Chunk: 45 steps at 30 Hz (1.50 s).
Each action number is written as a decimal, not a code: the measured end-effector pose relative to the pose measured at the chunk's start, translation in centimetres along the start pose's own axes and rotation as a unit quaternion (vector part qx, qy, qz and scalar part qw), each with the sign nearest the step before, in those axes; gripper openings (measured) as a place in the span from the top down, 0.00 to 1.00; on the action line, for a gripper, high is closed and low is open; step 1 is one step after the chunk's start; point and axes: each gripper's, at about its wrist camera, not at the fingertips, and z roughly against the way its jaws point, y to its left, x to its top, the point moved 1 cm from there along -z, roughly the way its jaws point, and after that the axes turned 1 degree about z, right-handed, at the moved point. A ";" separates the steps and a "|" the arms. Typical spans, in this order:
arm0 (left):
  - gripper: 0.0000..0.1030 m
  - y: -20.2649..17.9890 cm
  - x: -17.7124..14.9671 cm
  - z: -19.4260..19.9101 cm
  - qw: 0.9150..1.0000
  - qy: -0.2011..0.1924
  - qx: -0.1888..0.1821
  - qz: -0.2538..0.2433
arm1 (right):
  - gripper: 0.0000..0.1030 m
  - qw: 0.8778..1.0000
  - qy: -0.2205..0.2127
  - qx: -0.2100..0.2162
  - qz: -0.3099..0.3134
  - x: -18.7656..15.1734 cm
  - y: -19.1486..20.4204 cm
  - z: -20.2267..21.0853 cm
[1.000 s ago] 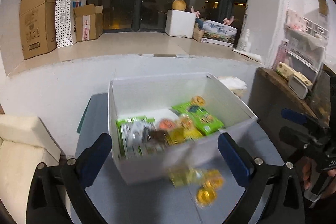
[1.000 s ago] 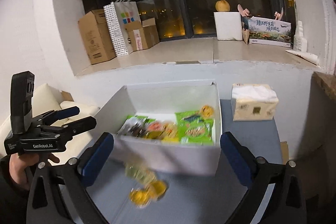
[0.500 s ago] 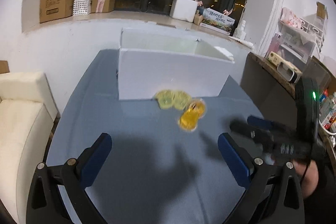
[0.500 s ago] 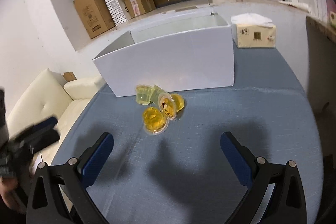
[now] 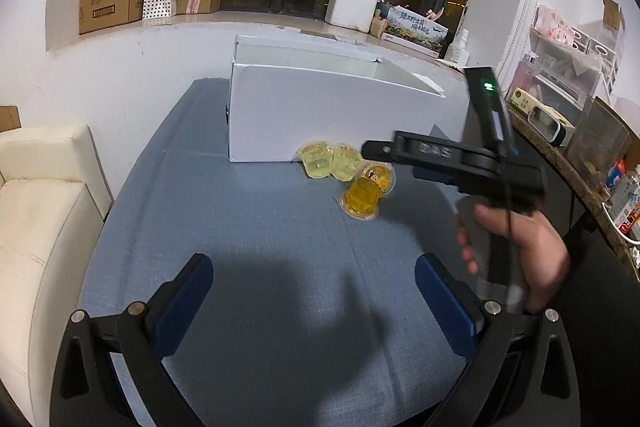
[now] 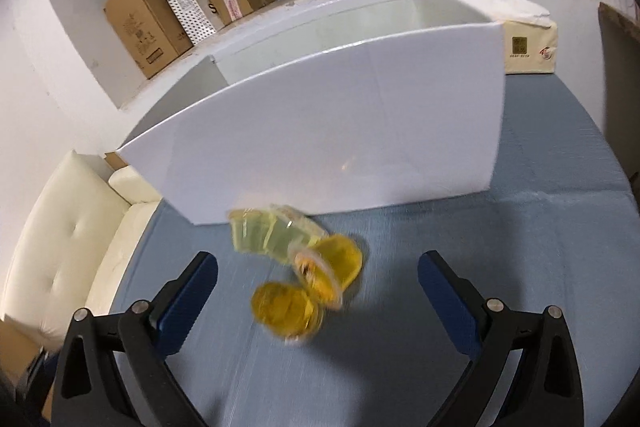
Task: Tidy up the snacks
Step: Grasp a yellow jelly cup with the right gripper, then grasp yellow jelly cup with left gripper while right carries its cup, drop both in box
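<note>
my left gripper [image 5: 314, 291] hangs over the blue cloth-covered table [image 5: 256, 267], its blue-padded fingers [image 5: 182, 301] spread wide with nothing between them. my right gripper [image 6: 318, 291] is spread just as wide and empty, low over the same table. in the left wrist view i see it from the side, held in my right hand [image 5: 520, 247], its black fingers reaching toward the snacks.

the snacks are four small clear plastic jelly cups in a loose cluster on the cloth, just in front of the tall white cardboard box [image 6: 340, 147]. the two pale yellow-green cups [image 6: 264, 237] lie closest to the box wall. the two deeper orange-yellow cups [image 6: 286, 313] lie nearer me; one rests on its side with its printed lid showing. they look blurred in the right wrist view. from here i cannot see inside the box. a beige tissue box [image 6: 528, 47] sits at the box's far right corner.
</note>
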 end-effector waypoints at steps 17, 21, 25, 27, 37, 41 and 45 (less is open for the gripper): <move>0.00 -0.3 0.2 -3.0 1.000 0.028 -0.004 0.003 | 0.52 1.000 -0.021 0.009 0.011 -1.7 -1.4 1.3; 0.00 -1.6 1.3 -5.2 0.999 0.035 -0.003 -0.019 | 0.52 0.999 -0.044 0.020 0.017 -2.5 -1.3 4.8; 0.00 -3.0 2.8 -8.4 0.998 0.048 0.008 -0.033 | 0.52 0.997 -0.071 0.013 0.028 -3.2 -1.1 8.6; 0.00 -3.9 3.5 -9.8 0.998 0.051 0.012 -0.041 | 0.52 0.996 -0.082 0.004 0.031 -3.6 -1.7 10.5; 0.04 -5.5 5.3 -15.3 0.996 0.076 0.022 -0.043 | 0.52 0.995 -0.104 -0.007 -0.002 -5.8 -5.1 14.7; 0.56 -5.3 5.2 -16.1 0.995 0.093 0.009 -0.036 | 0.52 0.995 -0.103 -0.004 -0.009 -6.2 -5.9 14.9; 0.65 -5.2 5.1 -15.0 0.996 0.083 -0.009 -0.034 | 0.52 0.994 -0.105 0.002 -0.011 -6.4 -5.9 14.8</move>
